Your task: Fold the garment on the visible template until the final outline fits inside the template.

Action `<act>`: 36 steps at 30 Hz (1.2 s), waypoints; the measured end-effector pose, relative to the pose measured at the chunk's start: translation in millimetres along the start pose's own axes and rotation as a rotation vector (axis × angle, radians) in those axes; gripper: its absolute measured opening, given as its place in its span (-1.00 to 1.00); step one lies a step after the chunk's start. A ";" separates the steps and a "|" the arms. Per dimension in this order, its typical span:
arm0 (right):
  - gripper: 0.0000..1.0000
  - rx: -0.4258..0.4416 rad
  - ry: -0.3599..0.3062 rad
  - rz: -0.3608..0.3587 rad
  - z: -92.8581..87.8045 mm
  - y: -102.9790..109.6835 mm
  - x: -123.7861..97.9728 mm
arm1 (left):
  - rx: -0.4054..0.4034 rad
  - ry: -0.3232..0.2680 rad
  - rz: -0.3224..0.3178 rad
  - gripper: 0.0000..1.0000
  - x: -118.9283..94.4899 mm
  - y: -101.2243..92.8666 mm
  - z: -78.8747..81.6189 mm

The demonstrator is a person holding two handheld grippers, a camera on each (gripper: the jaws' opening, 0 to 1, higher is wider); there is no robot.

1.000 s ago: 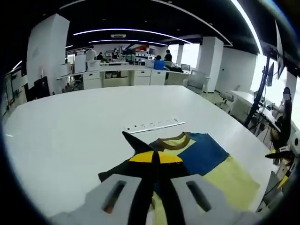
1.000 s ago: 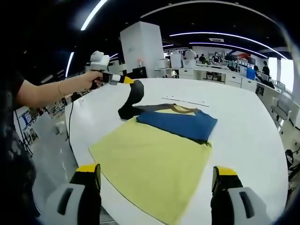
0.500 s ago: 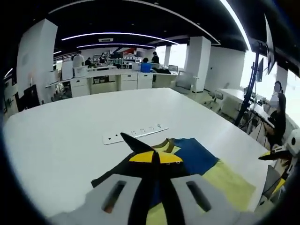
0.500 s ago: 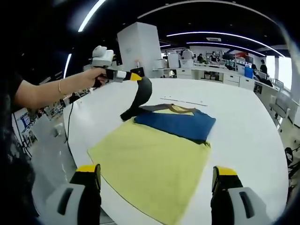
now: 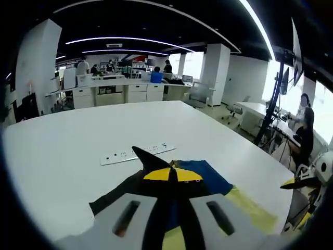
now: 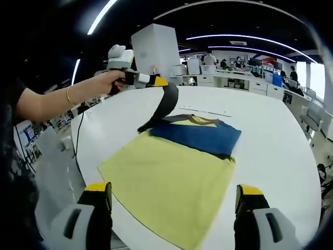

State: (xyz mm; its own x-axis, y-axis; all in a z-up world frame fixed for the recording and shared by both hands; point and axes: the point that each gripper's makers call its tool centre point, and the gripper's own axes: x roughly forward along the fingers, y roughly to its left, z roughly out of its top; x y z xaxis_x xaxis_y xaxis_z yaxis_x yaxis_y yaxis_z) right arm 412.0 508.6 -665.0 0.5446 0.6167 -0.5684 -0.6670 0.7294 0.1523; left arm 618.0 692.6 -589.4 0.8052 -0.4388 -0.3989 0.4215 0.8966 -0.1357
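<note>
Left gripper: jaws pinched tight on the dark sleeve, lifted well above the table; in the left gripper view the yellow tips meet with black cloth running between them.
Right gripper: jaws spread wide, nothing between them, hanging at the near edge of the yellow hem.
Garment: flat on the white table, yellow body nearest the right gripper, blue panel and collar beyond it.
Sleeve line: it runs as a taut strip from the left gripper's tips down to the shoulder, at the far left corner of the garment as the right gripper view has it.
Key relation: the garment's long axis runs straight away from the right gripper, hem to collar; the held sleeve sits off that axis on the left gripper's side, so the fold has to cross inward toward the blue panel.
Nearer tool: the left gripper owns the sleeve; the right is near the hem only.
Template: I cannot make out its outline under the cloth.
Beyond: a white power strip lies on the table past the collar.
Next call: likely lay the sleeve across the chest, watching that it lands flat.
</note>
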 end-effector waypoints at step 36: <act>0.99 0.040 0.024 -0.017 -8.5 -14.6 7.0 | -0.024 0.005 -0.205 -1.00 59.8 -92.2 -12.5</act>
State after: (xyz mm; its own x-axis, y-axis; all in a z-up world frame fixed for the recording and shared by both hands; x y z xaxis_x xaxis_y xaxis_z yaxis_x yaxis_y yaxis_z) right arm 421.2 499.7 -678.0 0.5432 0.5968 -0.5905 -0.6361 0.7516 0.1744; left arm 622.1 584.4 -612.0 0.7012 -0.6123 -0.3652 0.5662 0.7896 -0.2366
